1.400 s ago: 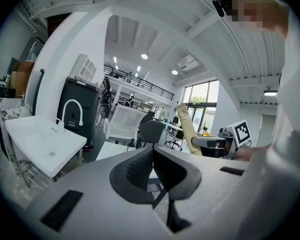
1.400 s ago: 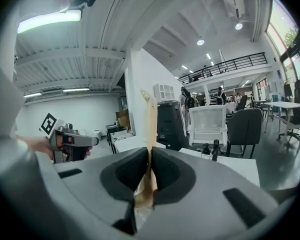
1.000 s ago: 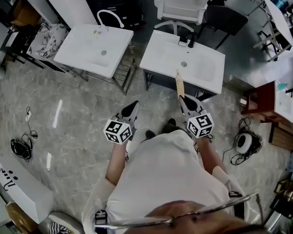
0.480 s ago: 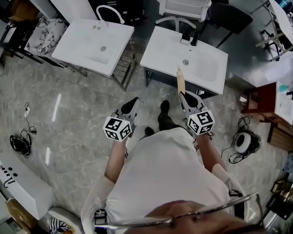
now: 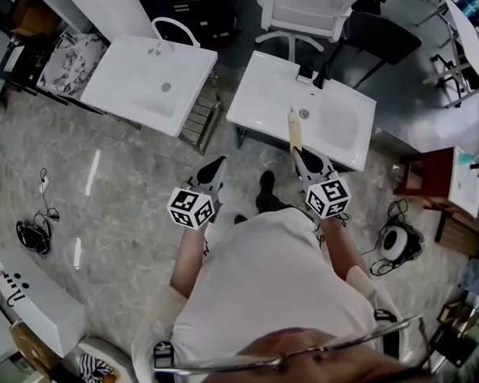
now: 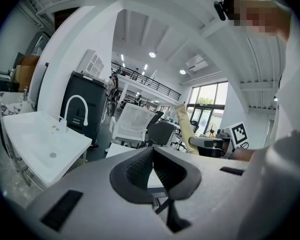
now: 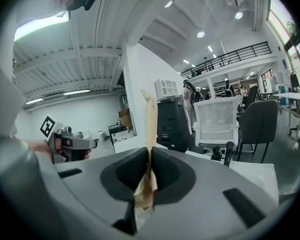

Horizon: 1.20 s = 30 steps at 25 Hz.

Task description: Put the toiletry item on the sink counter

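Toiletry tube clamped in right gripper, seen over the front edge of the sink counter.

Tan, flat tube; lower end pinched between the right gripper's jaws, which are closed tight on it. The rest of the toiletry tube sticks out toward 12 o'clock. In the head view its far tip sits at 9 o'clock of the drain. Left gripper at 9 o'clock of the right one, over floor, well apart. In its own view the left gripper has its jaws pressed together, nothing between. Black faucet at counter's 12 o'clock. Second sink at 10 o'clock.
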### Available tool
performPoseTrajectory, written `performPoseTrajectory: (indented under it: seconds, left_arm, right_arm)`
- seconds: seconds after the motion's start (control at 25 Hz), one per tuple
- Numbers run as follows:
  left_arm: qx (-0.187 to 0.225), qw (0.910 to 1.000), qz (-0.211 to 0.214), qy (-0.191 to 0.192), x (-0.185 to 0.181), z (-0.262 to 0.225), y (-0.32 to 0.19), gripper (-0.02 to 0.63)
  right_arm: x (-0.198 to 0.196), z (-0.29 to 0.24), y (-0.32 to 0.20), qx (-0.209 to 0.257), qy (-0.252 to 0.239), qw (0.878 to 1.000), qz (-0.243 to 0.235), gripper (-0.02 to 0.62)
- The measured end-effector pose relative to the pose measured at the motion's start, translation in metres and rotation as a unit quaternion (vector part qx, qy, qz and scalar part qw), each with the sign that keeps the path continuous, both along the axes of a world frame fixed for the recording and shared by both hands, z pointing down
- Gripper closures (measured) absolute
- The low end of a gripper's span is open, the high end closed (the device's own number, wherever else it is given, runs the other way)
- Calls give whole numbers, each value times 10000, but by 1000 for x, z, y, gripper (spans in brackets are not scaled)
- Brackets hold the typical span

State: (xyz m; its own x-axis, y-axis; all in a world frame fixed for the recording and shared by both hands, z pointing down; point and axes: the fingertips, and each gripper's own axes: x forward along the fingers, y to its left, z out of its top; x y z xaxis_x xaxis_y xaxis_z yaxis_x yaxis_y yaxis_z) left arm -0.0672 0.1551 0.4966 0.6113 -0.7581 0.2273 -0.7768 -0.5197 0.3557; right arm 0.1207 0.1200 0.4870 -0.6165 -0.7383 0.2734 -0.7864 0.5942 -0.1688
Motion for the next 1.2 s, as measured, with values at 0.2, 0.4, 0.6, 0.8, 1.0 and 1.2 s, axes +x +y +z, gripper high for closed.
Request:
performPoseTrajectory:
  seconds: [0.2, 0.4, 0.6, 0.8, 1.0, 1.2]
  left_arm:
    - [-27, 10000, -22, -72, 8, -1, -41, 601]
    - [-57, 9997, -168, -156, 13, -3, -84, 601]
    - [-147, 9994, -254, -181, 28, 1, -119, 601]
    - [-179, 9993, -242, -235, 52, 5, -155, 601]
    - [-252, 9991, -232, -260, 68, 6, -181, 601]
    - [-336, 9987, -174, -345, 74, 8, -194, 601]
  right_arm:
    - [1, 2, -44, -38, -52, 9999, -116, 561]
    - [8, 6, -89, -107, -115, 9996, -217, 561]
    - [24, 13, -127, -182, -125, 9994, -270, 561]
    - [42, 23, -162, -242, -35, 9990, -375, 561]
    - [51, 33, -183, -360, -17, 9983, -461, 561]
    - [52, 39, -192, -403, 31, 9979, -504, 561]
